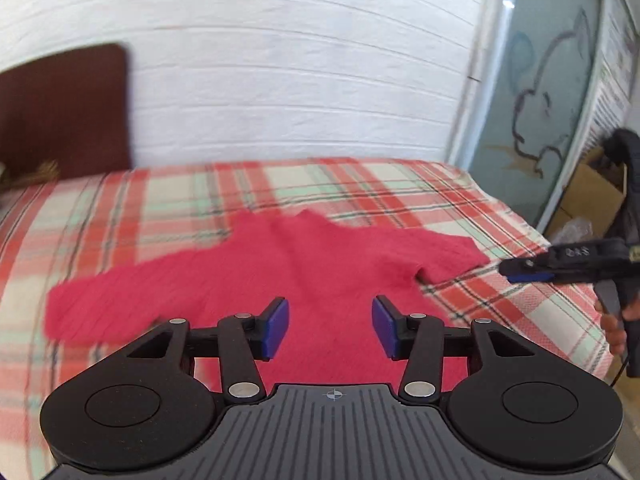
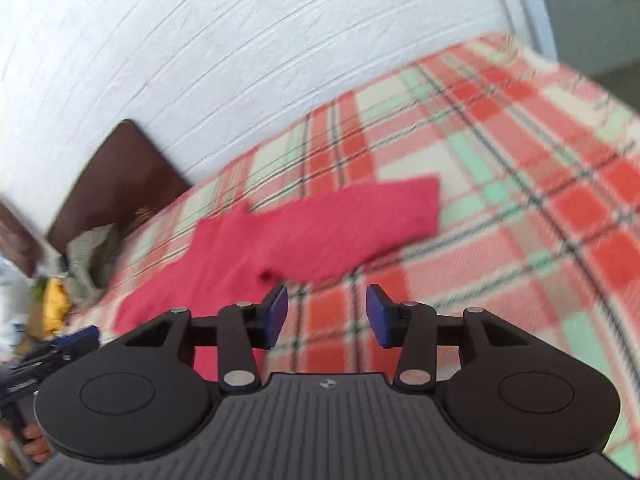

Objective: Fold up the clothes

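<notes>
A red knitted sweater lies spread flat on a plaid bedcover, both sleeves stretched out to the sides. My left gripper hovers open over the sweater's lower body, nothing between its blue pads. In the left wrist view my right gripper comes in from the right, close to the right sleeve's cuff, held by a hand. In the right wrist view the sweater lies ahead and to the left, and the right gripper stands open above bare plaid cover just short of the sleeve.
A white brick wall runs behind the bed. A dark brown headboard stands at the left, with a heap of grey and yellow items beside it. A cardboard box and a painted glass panel are at the right.
</notes>
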`<state>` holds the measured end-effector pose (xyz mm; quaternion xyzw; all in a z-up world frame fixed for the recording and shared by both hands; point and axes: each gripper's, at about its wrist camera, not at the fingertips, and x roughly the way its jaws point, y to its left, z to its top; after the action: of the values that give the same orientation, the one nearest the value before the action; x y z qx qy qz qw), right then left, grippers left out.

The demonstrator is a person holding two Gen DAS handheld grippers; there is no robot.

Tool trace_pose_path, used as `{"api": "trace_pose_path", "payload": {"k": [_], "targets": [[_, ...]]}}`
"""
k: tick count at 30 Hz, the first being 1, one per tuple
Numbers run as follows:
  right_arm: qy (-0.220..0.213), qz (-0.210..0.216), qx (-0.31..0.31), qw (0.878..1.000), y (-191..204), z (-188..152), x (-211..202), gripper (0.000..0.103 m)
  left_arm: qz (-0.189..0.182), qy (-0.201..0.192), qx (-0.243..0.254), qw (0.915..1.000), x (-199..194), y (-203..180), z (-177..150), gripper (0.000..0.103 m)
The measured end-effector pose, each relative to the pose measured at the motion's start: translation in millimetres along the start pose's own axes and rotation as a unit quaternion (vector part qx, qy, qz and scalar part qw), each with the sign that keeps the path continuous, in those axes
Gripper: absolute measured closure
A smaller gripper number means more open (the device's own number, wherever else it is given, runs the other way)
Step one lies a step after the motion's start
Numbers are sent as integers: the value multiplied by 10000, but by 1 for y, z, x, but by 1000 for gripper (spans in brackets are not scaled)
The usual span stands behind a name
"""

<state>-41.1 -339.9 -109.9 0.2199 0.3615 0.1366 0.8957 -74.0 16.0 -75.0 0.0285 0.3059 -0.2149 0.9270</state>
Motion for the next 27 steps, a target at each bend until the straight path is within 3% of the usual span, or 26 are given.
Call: {"api": "trace_pose_path", "payload": {"k": [3, 7, 14, 16, 17, 18, 21, 23, 27], "targets": [[-125, -354, -102, 9992, -14, 14, 13, 51, 25, 22, 642, 9979, 35, -39, 13, 41], [-119, -474, 64, 9988, -35, 27, 30, 47, 143, 109, 1374, 9903, 80, -82, 22, 41], [-81, -236, 242, 9994, -54, 40, 54, 44, 97, 662, 1302, 9892, 134, -99, 21, 41], [128, 34, 237, 9996, -53, 44, 61, 66, 89, 768, 1254, 9891, 144, -99, 21, 41], [223, 219, 269, 9991, -54, 46, 63, 96, 56, 831, 1219, 9890, 147, -100, 21, 41], [192, 328, 326, 9987, -55, 49, 62, 96, 22, 868, 1185, 9891, 148, -100, 21, 41], [-518, -166, -101, 9985, -49, 62, 44, 97, -102, 917, 1132, 9893, 152, -102, 20, 41], [-661, -285, -130, 9973, -53, 71, 41, 98, -166, 938, 1120, 9891, 155, -104, 20, 35], [-395, -745, -201, 9962, -64, 73, 57, 101, -199, 910, 1177, 9887, 161, -108, 15, 32]]}}
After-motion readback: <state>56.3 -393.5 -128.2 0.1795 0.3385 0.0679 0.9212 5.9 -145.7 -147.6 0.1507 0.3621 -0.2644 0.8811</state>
